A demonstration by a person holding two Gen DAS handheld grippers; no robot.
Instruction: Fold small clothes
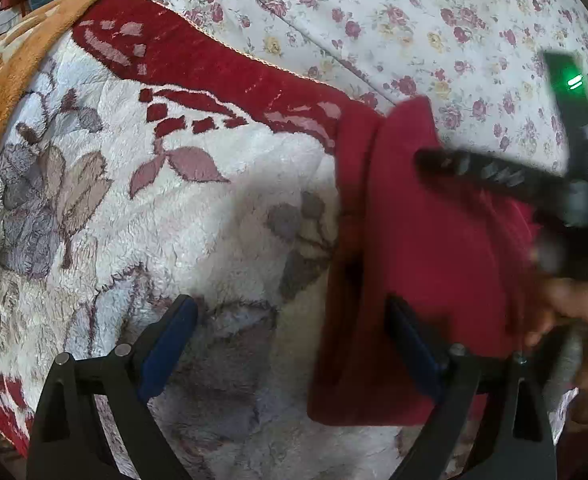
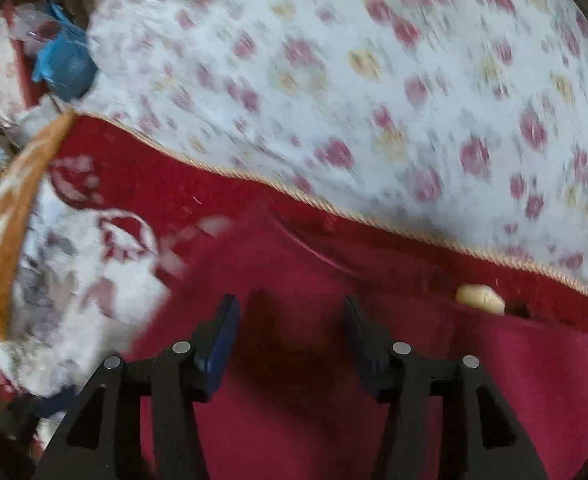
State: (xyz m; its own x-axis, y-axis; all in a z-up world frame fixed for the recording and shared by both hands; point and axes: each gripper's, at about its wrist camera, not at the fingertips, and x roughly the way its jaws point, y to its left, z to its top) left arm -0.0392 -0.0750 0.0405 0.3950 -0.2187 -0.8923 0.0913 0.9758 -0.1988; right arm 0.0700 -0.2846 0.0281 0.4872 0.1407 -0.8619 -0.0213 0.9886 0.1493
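While both views are motion-smeared, the basics read fine:

Left wrist view:
- left gripper [image 1: 290, 344]: fingers spread wide, holding nothing; right pad sits against the near edge of the red garment [image 1: 422, 264], left pad over bare blanket.
- garment position: lies bunched on the white plush blanket [image 1: 142, 240], at the right of this view, far end reaching the floral sheet [image 1: 414, 20].
- right gripper [image 1: 494, 176]: comes in from the right across the cloth; blurred, can't tell its state from this view.
- my hand [image 1: 574, 320]: just beside the garment's right edge.

Right wrist view:
- right gripper: fingers apart, nothing between them, red cloth directly beneath.
- pale lump [image 2: 480, 299]: small, at the garment's upper right; can't identify it.

Handling, my read:
- weight: light, fleece-like knit.
- stiffness: none; it'll drape and sag from any single pinch.
- slip: low, fuzzy surface should hold in the pads; may drag on the plush blanket.
- grip point: a hem edge or corner, both grippers well apart along one edge.
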